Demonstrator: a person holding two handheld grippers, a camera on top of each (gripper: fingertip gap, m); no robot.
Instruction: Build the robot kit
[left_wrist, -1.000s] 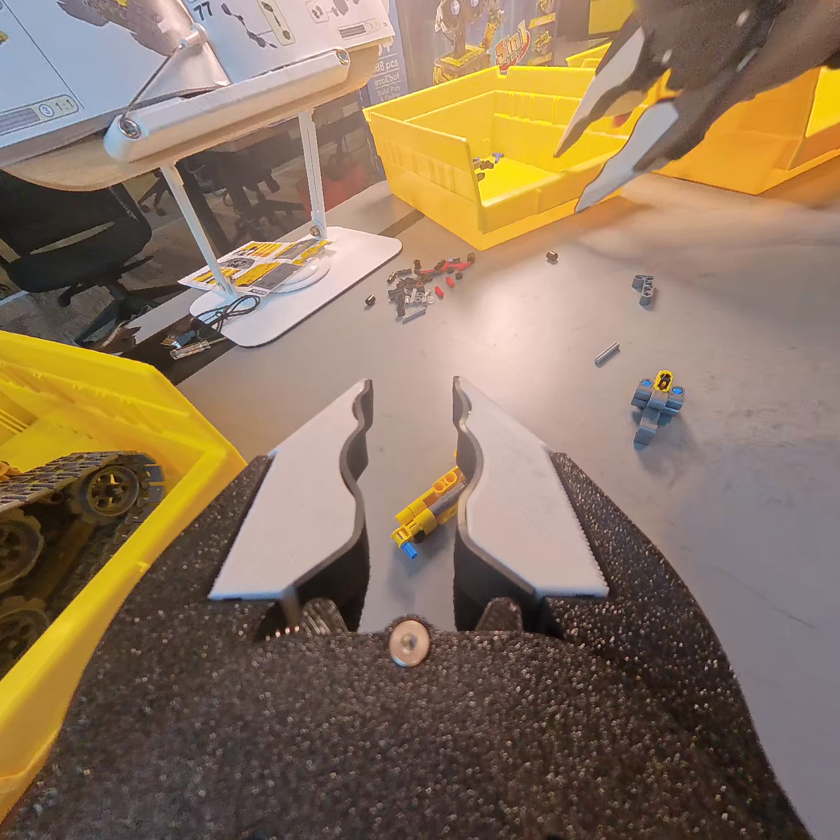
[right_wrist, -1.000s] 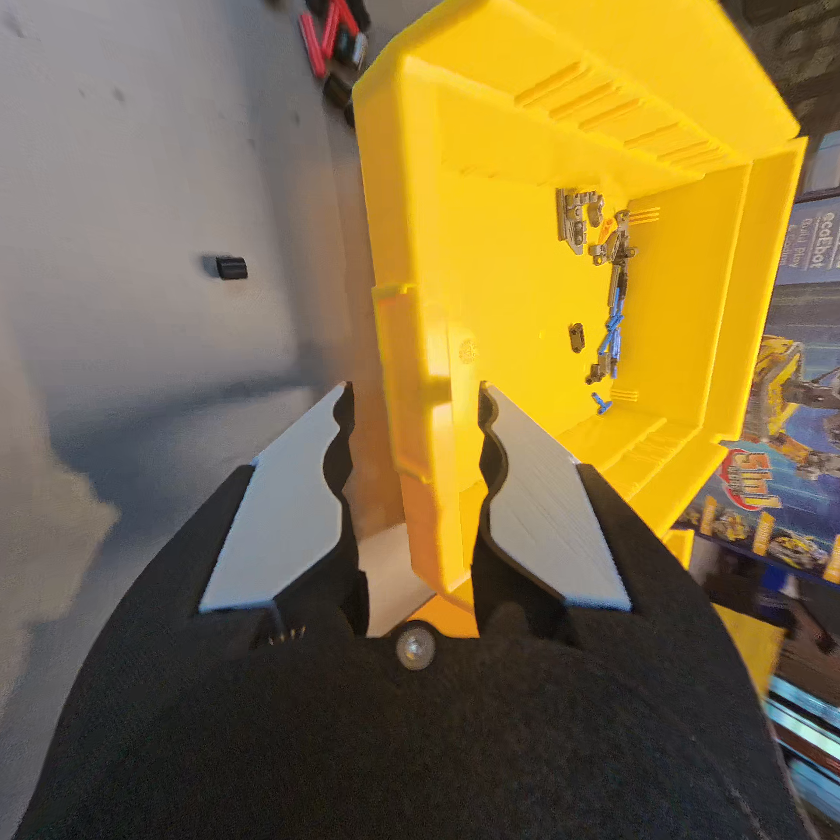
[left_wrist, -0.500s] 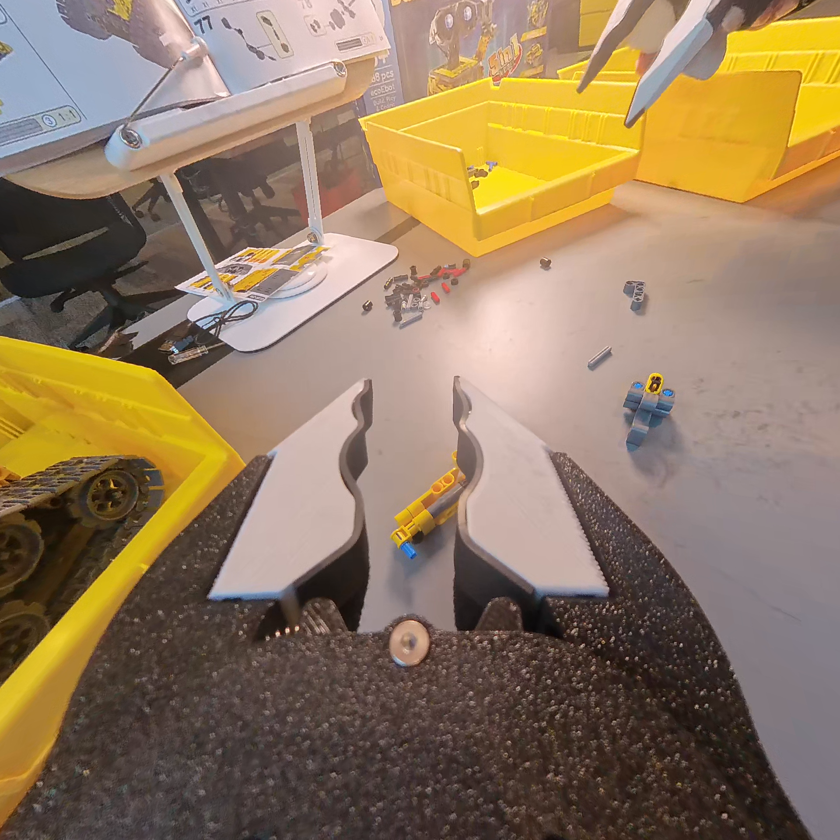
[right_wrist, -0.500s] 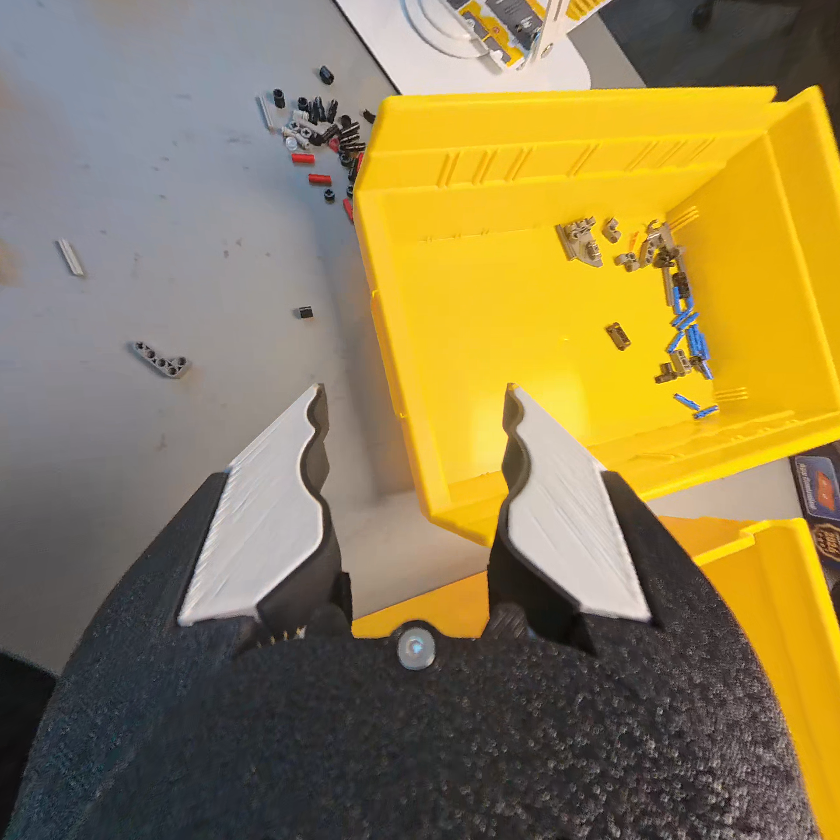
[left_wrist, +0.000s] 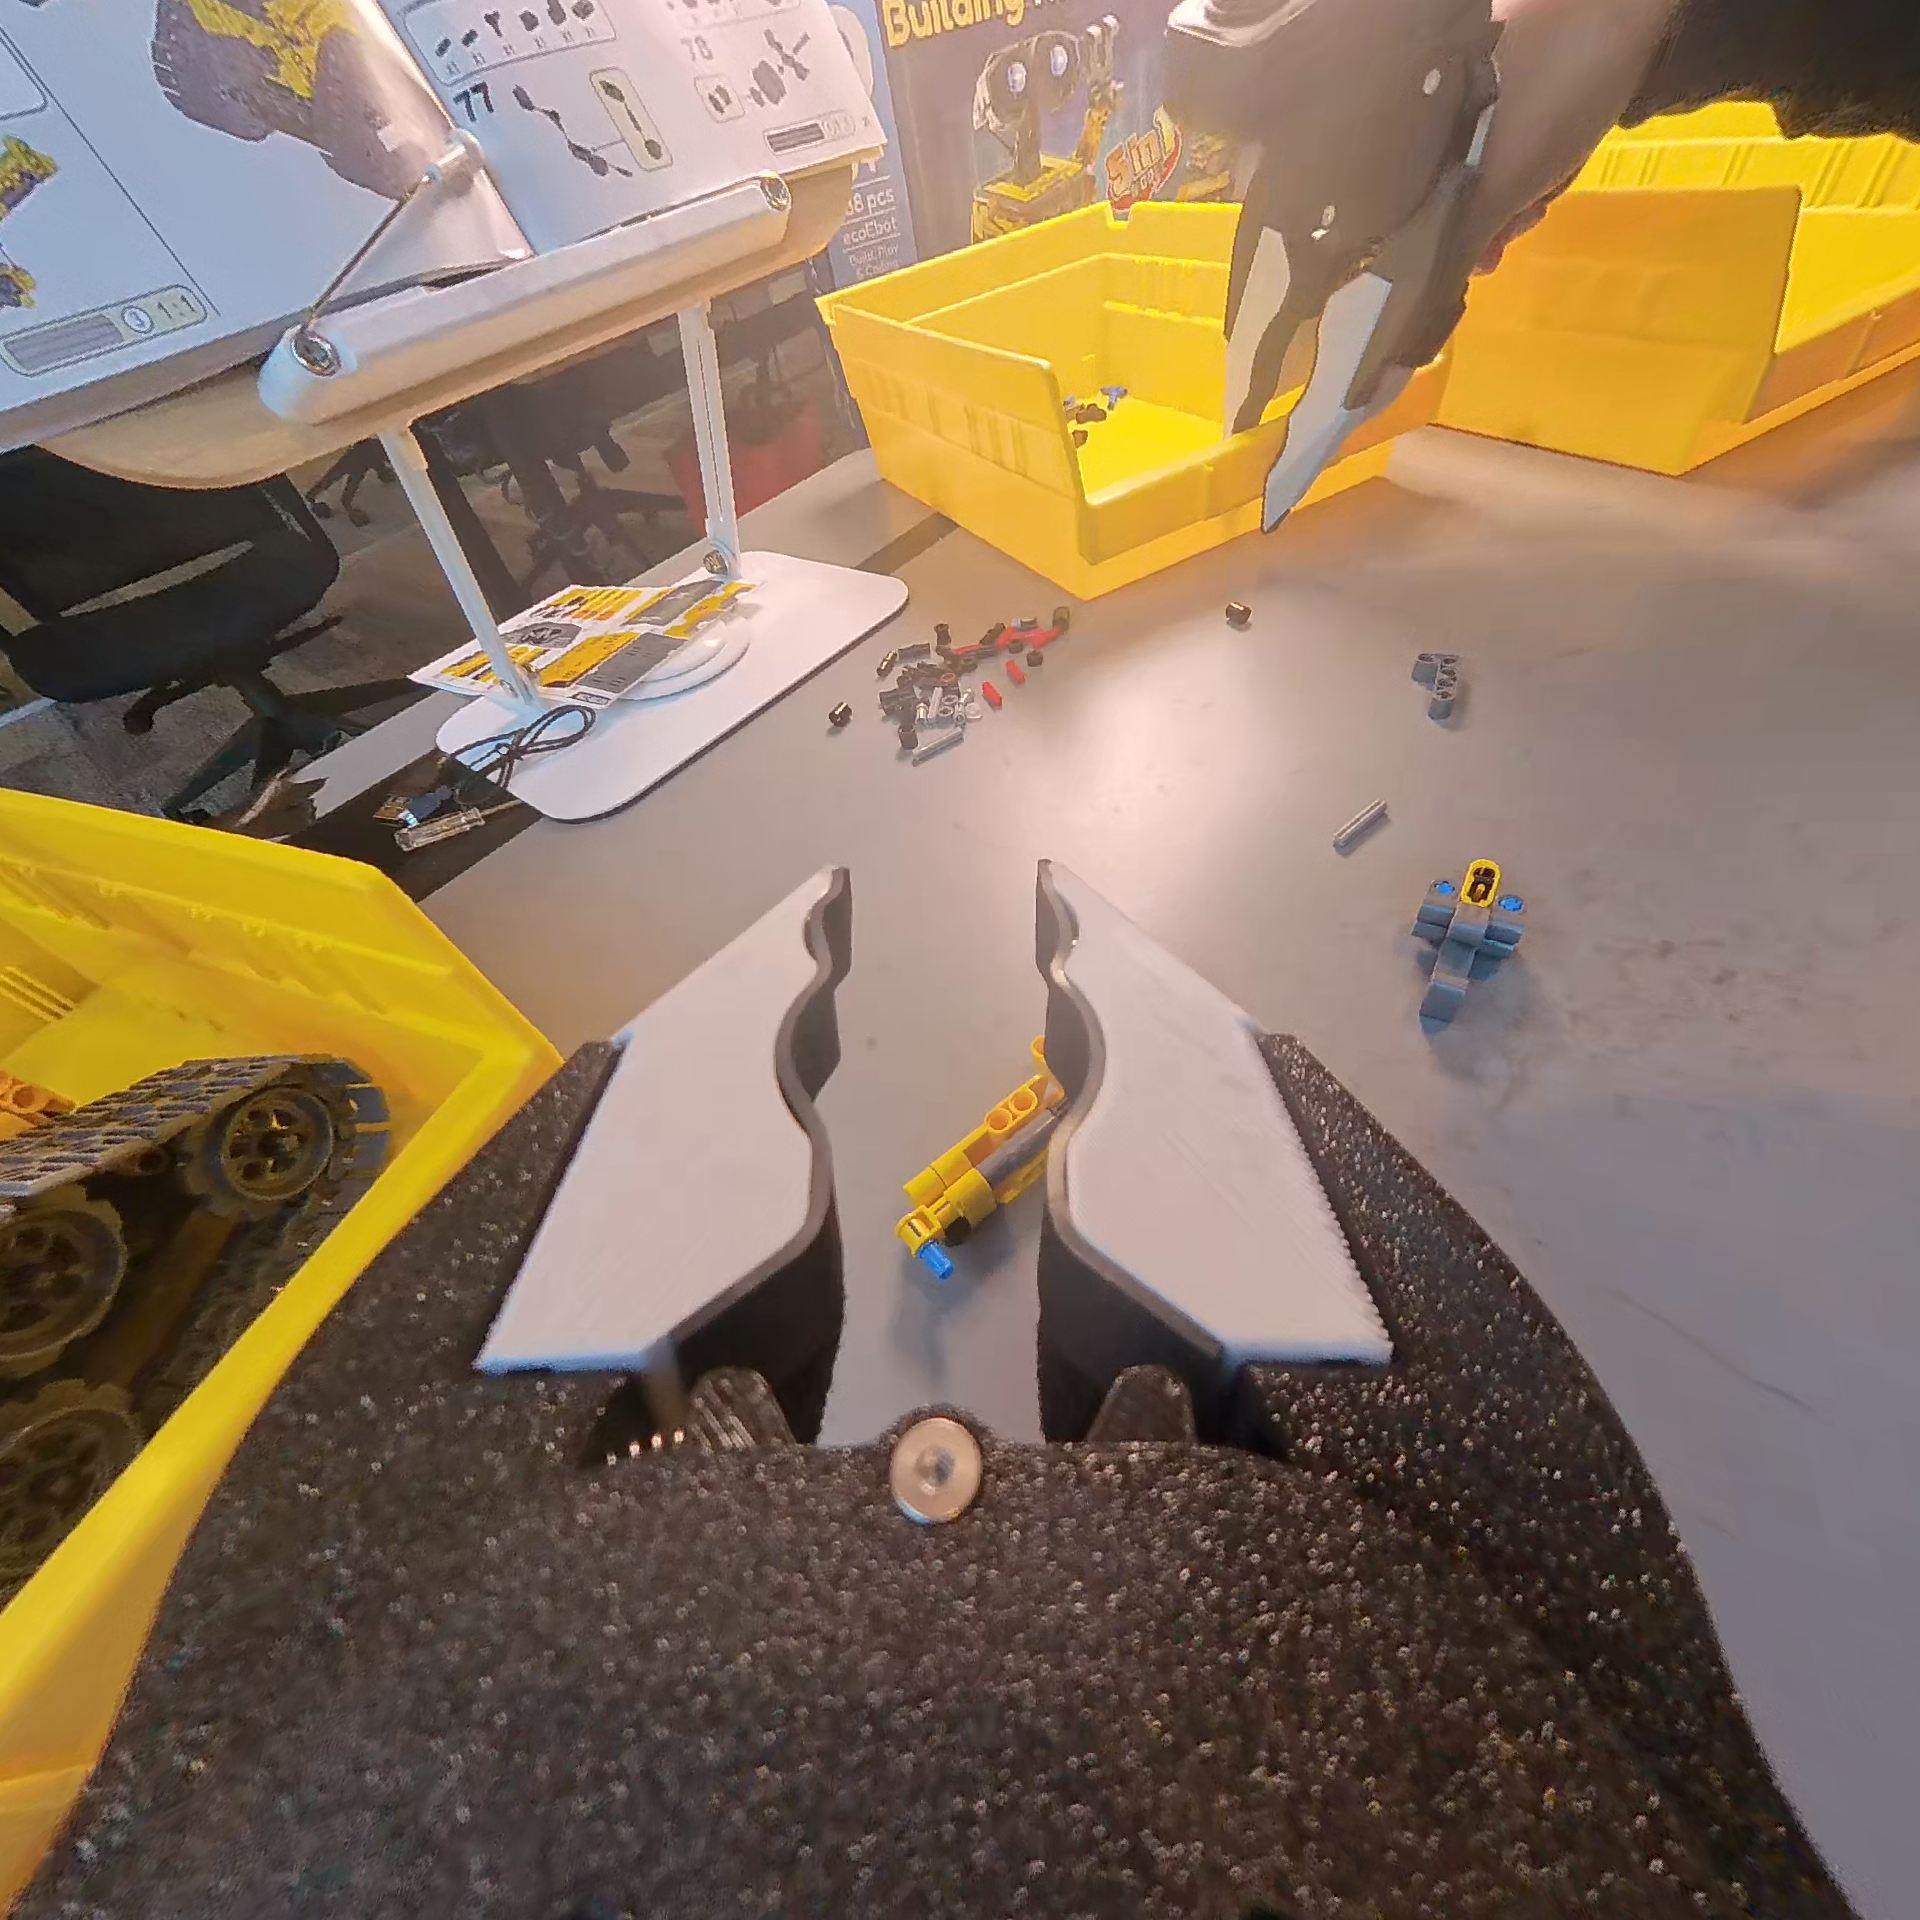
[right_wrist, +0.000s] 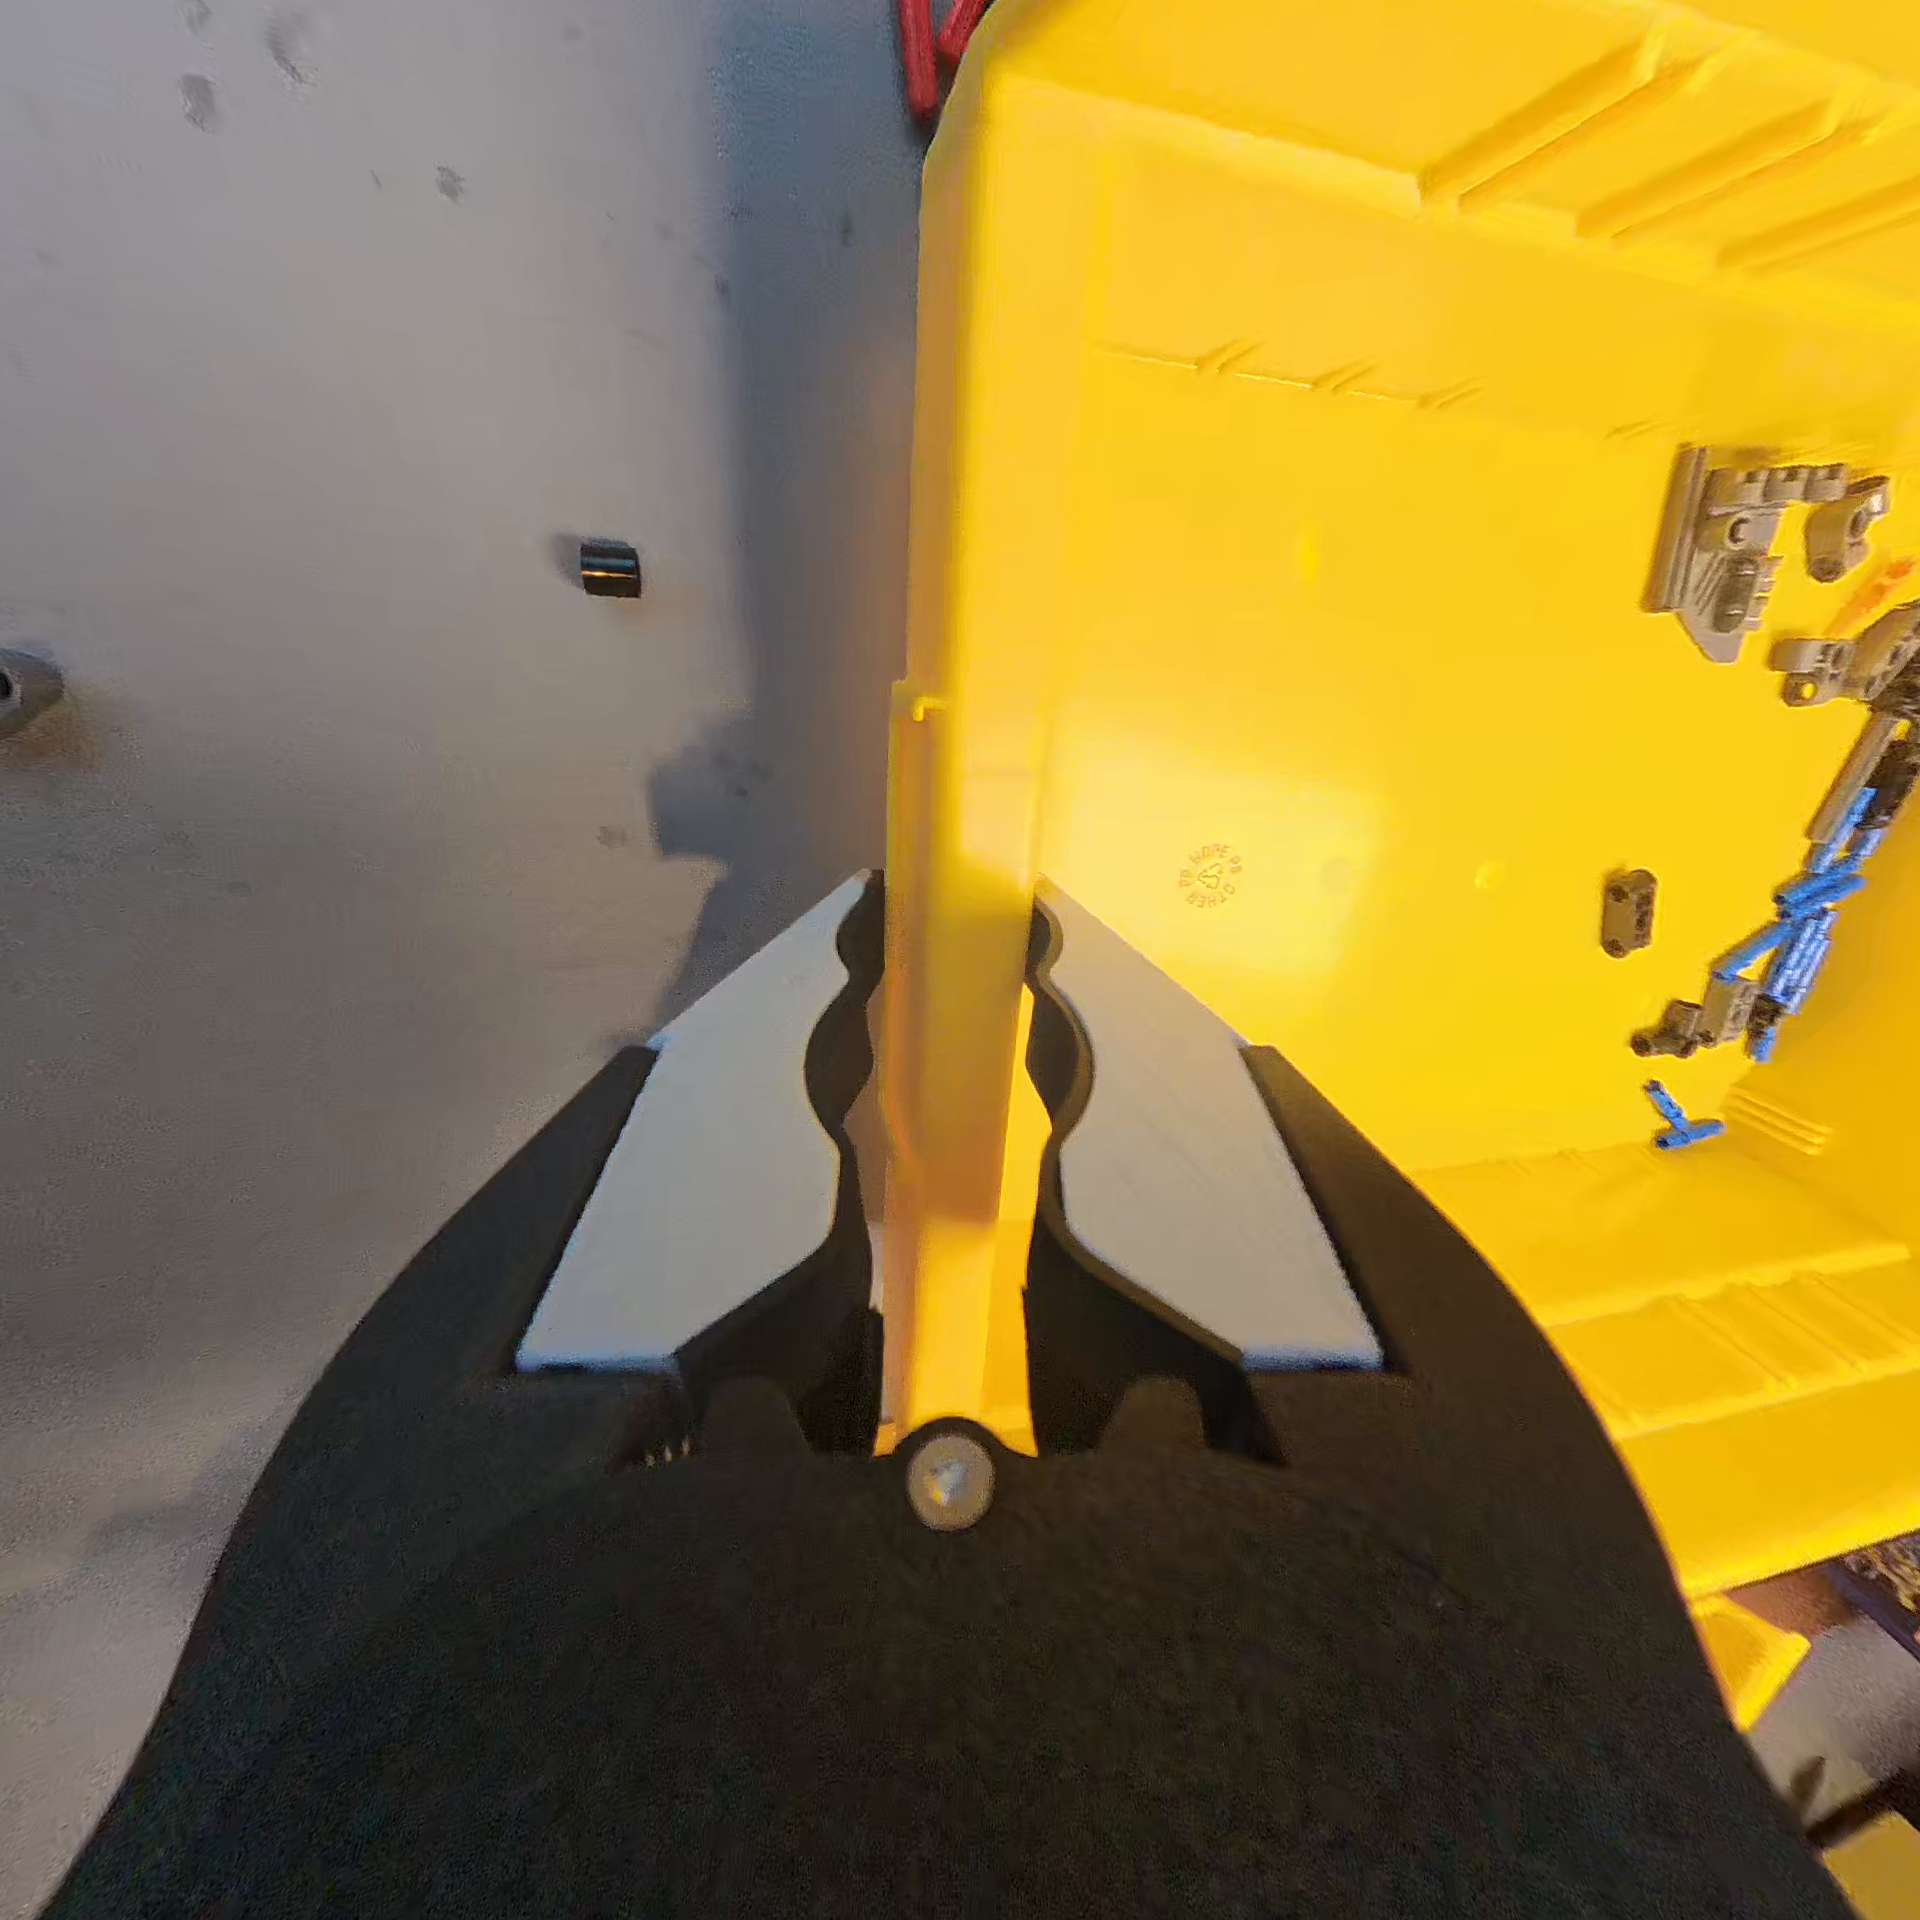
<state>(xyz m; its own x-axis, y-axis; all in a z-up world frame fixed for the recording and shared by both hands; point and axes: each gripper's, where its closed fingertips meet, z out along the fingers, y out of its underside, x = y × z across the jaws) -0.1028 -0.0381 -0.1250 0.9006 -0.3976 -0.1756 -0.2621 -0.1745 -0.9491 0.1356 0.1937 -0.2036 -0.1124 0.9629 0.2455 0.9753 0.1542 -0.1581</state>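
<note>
Fingers of my left gripper (left_wrist: 940, 904) stand spread with nothing between them, low over the grey table (left_wrist: 1351, 1299), and this view is all but unchanged from half a second ago. Under the gap lies a small yellow brick assembly (left_wrist: 982, 1164) with a blue pin at its near end. I cannot tell whether it touches my right-hand finger. At near left is the near yellow bin (left_wrist: 312, 914), with a tracked vehicle (left_wrist: 156, 1143) inside. Farther off are a grey-and-blue brick assembly (left_wrist: 1460, 935) on the right, a grey axle (left_wrist: 1359, 826) beyond it, a scatter of black and red pieces (left_wrist: 956, 675), and a white stand (left_wrist: 520, 281) bearing an instruction booklet. What has changed is at far right. My right gripper (left_wrist: 1255, 473), which was high above the far yellow bin (left_wrist: 987, 416), is now down at that bin's near right wall.

The right wrist view shows the same change close up. Half a second ago those fingers were wide apart above the bin. Now the right gripper (right_wrist: 956, 883) is pressed onto the far yellow bin (right_wrist: 1247, 623), one finger outside the wall and one inside, pinching it. The bin rests on the table, with grey pieces (right_wrist: 1725, 561) and blue pins (right_wrist: 1808, 935) on its floor toward the right. A lone black piece (right_wrist: 608, 566) lies on the table to the left, well apart from the bin.
</note>
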